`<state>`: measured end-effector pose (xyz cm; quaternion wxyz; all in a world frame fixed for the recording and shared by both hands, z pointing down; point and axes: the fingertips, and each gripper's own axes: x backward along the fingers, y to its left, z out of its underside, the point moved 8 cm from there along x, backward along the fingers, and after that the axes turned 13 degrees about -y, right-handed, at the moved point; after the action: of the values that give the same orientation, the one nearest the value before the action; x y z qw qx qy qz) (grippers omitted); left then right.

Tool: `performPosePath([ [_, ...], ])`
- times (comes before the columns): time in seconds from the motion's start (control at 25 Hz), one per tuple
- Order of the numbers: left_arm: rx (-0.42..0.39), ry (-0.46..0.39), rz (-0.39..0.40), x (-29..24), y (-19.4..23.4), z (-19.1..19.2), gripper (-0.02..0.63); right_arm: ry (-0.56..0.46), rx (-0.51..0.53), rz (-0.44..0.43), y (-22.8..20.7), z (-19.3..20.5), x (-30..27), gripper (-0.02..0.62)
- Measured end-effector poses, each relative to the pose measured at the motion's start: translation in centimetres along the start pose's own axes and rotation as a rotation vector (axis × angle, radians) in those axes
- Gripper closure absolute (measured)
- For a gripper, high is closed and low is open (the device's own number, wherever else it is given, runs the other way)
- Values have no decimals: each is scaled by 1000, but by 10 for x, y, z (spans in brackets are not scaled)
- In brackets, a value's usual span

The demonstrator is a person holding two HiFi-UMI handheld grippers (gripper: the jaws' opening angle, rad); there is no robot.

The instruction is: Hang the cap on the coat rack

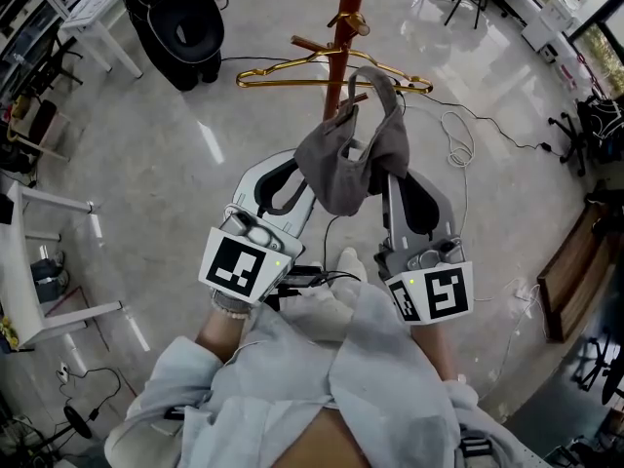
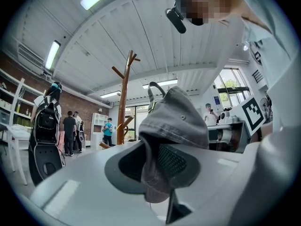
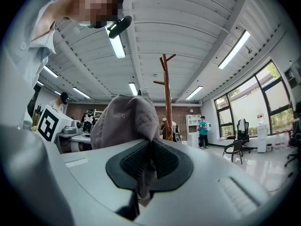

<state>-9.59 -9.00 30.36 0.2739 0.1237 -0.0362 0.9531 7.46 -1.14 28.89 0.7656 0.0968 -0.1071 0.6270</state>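
A grey cap [image 1: 346, 159] hangs in the air between my two grippers, just in front of the reddish-brown coat rack [image 1: 345, 27]. My left gripper [image 1: 297, 178] is shut on the cap's left side and my right gripper [image 1: 395, 175] on its right side. In the left gripper view the cap [image 2: 175, 119] bulges up over the left gripper [image 2: 153, 163], its fabric caught between the dark pads, and the coat rack [image 2: 126, 100] stands beyond. In the right gripper view cap [image 3: 126, 121] cloth is pinched in the right gripper [image 3: 149, 163], and the coat rack [image 3: 168, 102] rises behind.
A gold wire hanger [image 1: 322, 71] hangs on the rack beside the cap. A black golf bag [image 1: 180, 18] and white tables [image 1: 88, 13] stand at the left. Cables [image 1: 458, 144] trail over the floor at the right. People [image 2: 70, 131] stand far back.
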Motion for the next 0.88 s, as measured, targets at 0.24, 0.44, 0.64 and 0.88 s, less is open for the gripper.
performPosePath([
  [0.24, -7, -3, -11, -6, 1, 2, 533, -2, 4, -16, -7, 2, -4, 583],
  [0.44, -26, -59, -30, -15, 6, 3, 534, 1, 1, -26, -15, 3, -9, 583],
  [0.64, -25, -56, -48, -21, 10, 4, 533, 1, 1, -50, -22, 4, -19, 583],
  [0.88, -24, -61, -79, -29, 22, 7, 533, 10, -3, -76, -27, 10, -35, 583],
])
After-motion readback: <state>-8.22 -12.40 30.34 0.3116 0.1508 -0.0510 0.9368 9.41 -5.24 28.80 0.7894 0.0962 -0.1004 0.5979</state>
